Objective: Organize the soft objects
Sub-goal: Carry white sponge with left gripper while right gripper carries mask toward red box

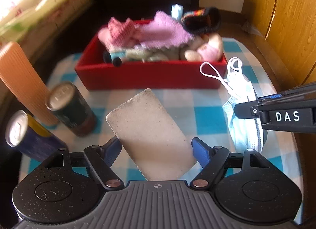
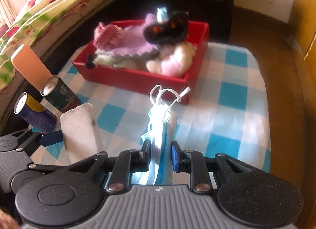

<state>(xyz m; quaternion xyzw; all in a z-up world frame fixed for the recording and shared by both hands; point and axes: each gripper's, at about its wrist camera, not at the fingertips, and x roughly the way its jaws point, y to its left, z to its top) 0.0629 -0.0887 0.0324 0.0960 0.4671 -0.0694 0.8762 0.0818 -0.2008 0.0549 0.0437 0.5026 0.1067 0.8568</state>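
Note:
My left gripper (image 1: 157,150) is shut on a grey-white sponge block (image 1: 150,130) and holds it above the checked cloth; the sponge also shows in the right wrist view (image 2: 79,130). My right gripper (image 2: 160,154) is shut on a folded blue face mask (image 2: 162,128), its white ear loops sticking up; the mask also shows in the left wrist view (image 1: 241,106). A red box (image 1: 150,75) ahead holds soft things: a pink knit cloth (image 1: 164,29), a black slipper (image 1: 203,20), a plush toy (image 1: 207,49). The box also shows in the right wrist view (image 2: 138,79).
Two drink cans (image 1: 73,108) (image 1: 29,134) and a ribbed orange cylinder (image 1: 21,83) stand on the left of the blue-and-white checked cloth (image 1: 209,114). A bed with a floral cover (image 2: 39,12) is at far left. A wooden cabinet (image 1: 292,21) is at right.

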